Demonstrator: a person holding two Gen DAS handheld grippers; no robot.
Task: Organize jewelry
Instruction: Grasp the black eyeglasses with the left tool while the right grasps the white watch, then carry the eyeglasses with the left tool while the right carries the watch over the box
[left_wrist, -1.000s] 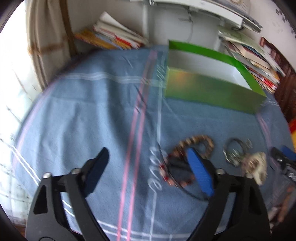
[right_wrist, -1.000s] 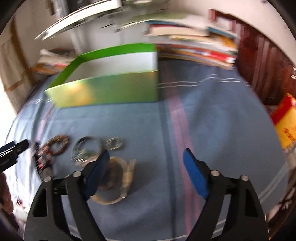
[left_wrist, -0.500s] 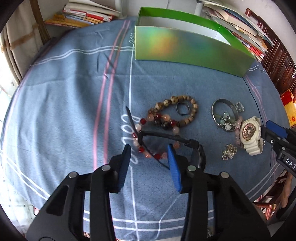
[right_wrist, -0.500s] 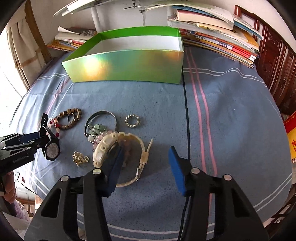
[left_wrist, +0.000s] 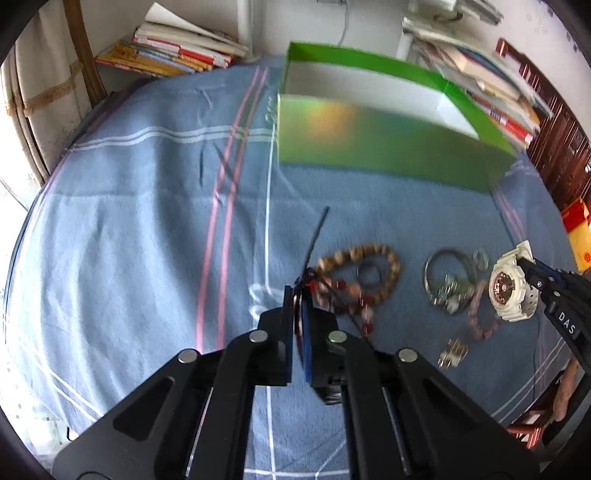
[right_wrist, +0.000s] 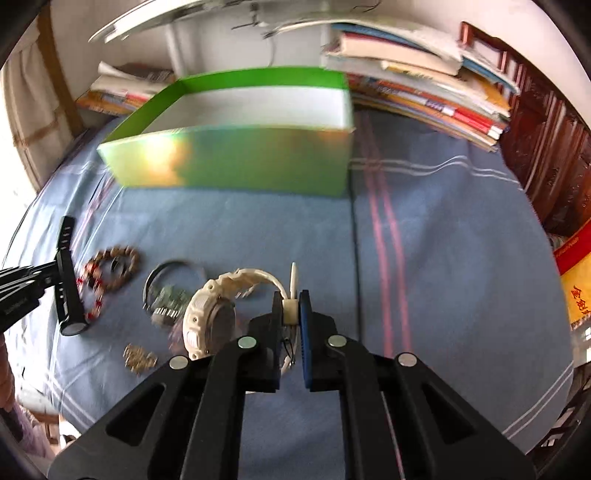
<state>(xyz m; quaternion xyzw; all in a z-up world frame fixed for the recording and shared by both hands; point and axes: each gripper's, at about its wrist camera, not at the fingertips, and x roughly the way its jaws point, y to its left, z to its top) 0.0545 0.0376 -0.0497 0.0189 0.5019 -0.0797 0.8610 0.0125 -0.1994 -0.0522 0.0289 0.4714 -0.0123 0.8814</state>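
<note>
My left gripper (left_wrist: 298, 306) is shut on the strap of a black watch (left_wrist: 314, 240), lifted off the cloth; it also shows in the right wrist view (right_wrist: 68, 291). My right gripper (right_wrist: 291, 308) is shut on the strap of a white watch (right_wrist: 210, 317), also lifted; it also shows in the left wrist view (left_wrist: 511, 290). On the blue cloth lie a brown bead bracelet (left_wrist: 369, 273), a red bead bracelet (right_wrist: 94, 291), a silver bangle with charms (left_wrist: 448, 280), a small ring (left_wrist: 481, 258) and a small gold piece (left_wrist: 453, 353). An open green box (left_wrist: 384, 144) stands behind them.
Stacks of books and magazines (right_wrist: 424, 85) line the back and right of the table, with more books at the back left (left_wrist: 173, 55). A dark wooden cabinet (right_wrist: 554, 155) stands to the right. A red and yellow packet (right_wrist: 576, 280) sits at the right table edge.
Both grippers have shut, the left on the black watch strap, the right on the white watch strap. Both watches have risen off the cloth.
</note>
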